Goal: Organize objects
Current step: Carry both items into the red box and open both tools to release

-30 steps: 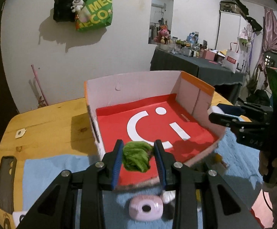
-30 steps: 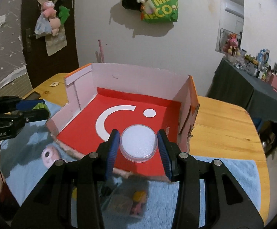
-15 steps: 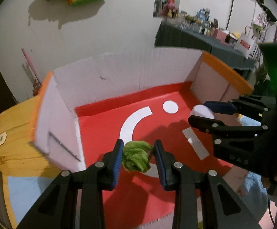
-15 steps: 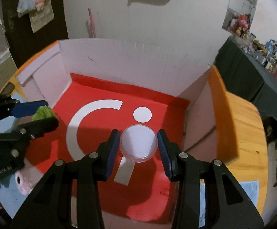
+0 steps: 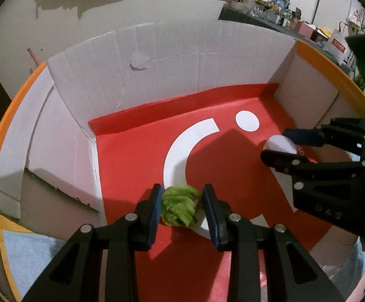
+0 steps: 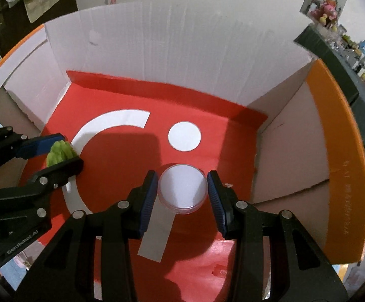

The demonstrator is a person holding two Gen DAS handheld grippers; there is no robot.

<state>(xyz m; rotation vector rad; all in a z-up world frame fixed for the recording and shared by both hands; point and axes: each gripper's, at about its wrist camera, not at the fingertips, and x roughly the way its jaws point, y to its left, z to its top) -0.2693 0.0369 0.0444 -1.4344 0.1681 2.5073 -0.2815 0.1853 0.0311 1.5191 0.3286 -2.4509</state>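
Two grippers: both are reaching inside the cardboard box (image 5: 172, 58) at once.
Left gripper (image 5: 182, 205): it is clenching a green leafy toy (image 5: 179, 209) just above the red floor (image 5: 132, 156), near the box's front left.
Right gripper (image 6: 182, 191): its pads are flanking a round clear container (image 6: 181, 188); slim gaps are showing, so I cannot tell whether it is gripping or letting go.
Doing it well: lowering each item until it is resting on the floor, then opening the fingers slowly so nothing is rolling.
Edges: the right wall (image 6: 290, 151) is sitting near the container.
Open room: the middle and back floor are lying bare, giving space for backing out straight.
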